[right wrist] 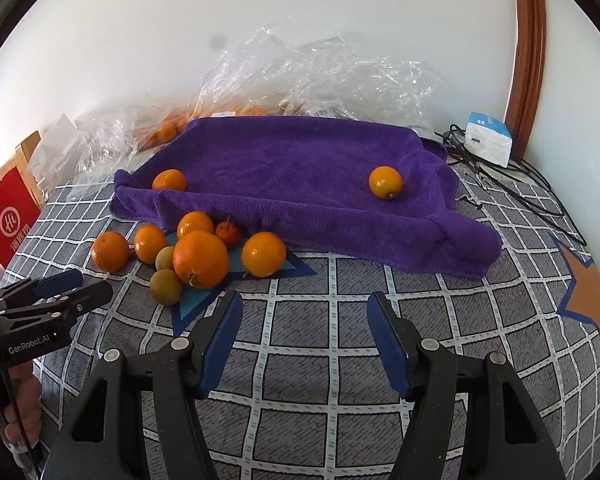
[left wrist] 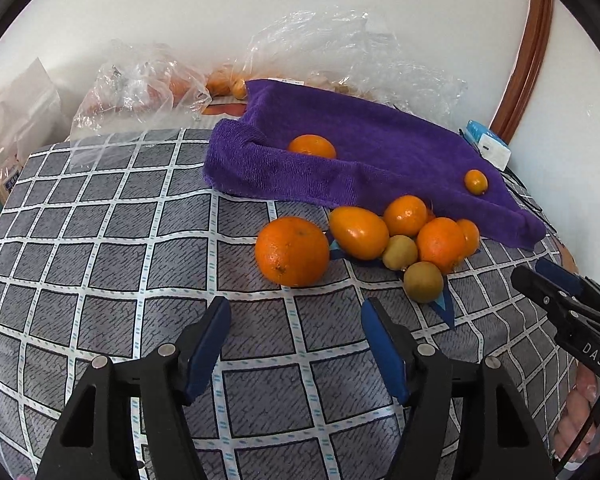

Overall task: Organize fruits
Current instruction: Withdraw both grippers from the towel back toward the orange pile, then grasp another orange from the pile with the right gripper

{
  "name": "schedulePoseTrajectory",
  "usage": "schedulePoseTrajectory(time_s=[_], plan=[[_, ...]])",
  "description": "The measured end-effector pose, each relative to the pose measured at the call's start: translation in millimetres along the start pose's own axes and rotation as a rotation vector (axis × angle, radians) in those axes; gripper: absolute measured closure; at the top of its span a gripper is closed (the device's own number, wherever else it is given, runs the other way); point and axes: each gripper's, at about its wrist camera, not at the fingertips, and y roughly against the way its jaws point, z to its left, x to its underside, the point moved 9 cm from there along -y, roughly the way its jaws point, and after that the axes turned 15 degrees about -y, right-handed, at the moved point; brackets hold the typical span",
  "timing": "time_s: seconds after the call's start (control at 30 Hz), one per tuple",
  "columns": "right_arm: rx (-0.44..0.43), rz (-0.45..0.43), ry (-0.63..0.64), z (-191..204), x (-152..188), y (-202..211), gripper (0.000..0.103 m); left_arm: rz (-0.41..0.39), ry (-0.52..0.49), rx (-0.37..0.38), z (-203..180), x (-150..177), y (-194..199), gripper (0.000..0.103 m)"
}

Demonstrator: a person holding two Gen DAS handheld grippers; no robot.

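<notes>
Careful: you are holding both the left gripper (left wrist: 294, 340) and right gripper (right wrist: 304, 334) half open and empty; nudging the fruit pile (right wrist: 188, 252) risks it rolling.

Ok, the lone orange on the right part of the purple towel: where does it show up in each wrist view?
Left wrist view: the small orange sits right of centre, on the purple towel near its right end, above the fruit pile.
Right wrist view: the same small orange lies right of centre, on the towel's right part, well away from the pile at left.
Shared landmark: the white and blue box beyond the towel's right end.
</notes>
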Motion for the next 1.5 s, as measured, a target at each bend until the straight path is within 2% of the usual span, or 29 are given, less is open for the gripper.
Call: schedulePoseTrajectory(time_s=[0.03,0.1,0.13,0.2,0.3,0.43,0.67,0.83,0.9,1.0,1.1,1.17,1.2,1.23,1.33,1.4,1.5], plan=[[-0.002,0.002,-0.004,0,0,0,0.039,-0.003,0.006,0.001,0,0,0,0.047],[-0.005,0.009,-0.006,-1,1,-2,0.039,0.000,0.012,0.003,1,0,-2,0.064],[-0.003,0.010,-0.005,-1,1,-3,0.039,-0.002,0.015,0.005,2,0,-1,0.066],[-0.004,0.011,-0.005,-1,2,-5,0.039,-0.016,0.018,0.025,2,0,0,0.078],[-0.008,0.024,-0.013,-1,5,-10,0.039,-0.032,0.019,0.033,3,-1,2,0.086],[-0.006,0.040,-0.014,0,6,-16,0.039,-0.063,0.048,0.014,10,-1,10,0.086],[-0.035,0.051,-0.006,9,-2,-21,0.039,-0.039,0.132,-0.040,35,2,9,0.086],[-0.049,0.047,0.042,25,-7,-30,0.039,-0.021,0.141,-0.069,42,5,4,0.072],[-0.019,0.052,0.071,26,-10,-37,0.039,-0.009,0.125,-0.079,41,5,1,0.072],[-0.027,0.069,0.075,27,-17,-50,0.039,-0.014,0.105,-0.072,37,4,2,0.072],[-0.030,0.111,0.088,31,-18,-63,0.046,-0.016,0.100,-0.058,34,4,1,0.071],[-0.035,0.138,0.076,32,-17,-70,0.056,-0.019,0.102,-0.048,32,3,1,0.070],[-0.035,0.147,0.074,32,-16,-72,0.067,-0.020,0.102,-0.042,31,3,1,0.069],[-0.024,0.133,0.078,31,-16,-71,0.070,-0.022,0.101,-0.031,29,3,1,0.068],[-0.034,0.120,0.070,28,-15,-64,0.070,-0.001,0.097,0.025,19,2,0,0.068],[-0.020,0.098,0.059,18,-17,-55,0.070,0.005,0.113,0.052,14,0,-1,0.064],[-0.001,0.084,0.056,0,-17,-43,0.070,0.033,0.093,0.017,7,-7,-4,0.060]])
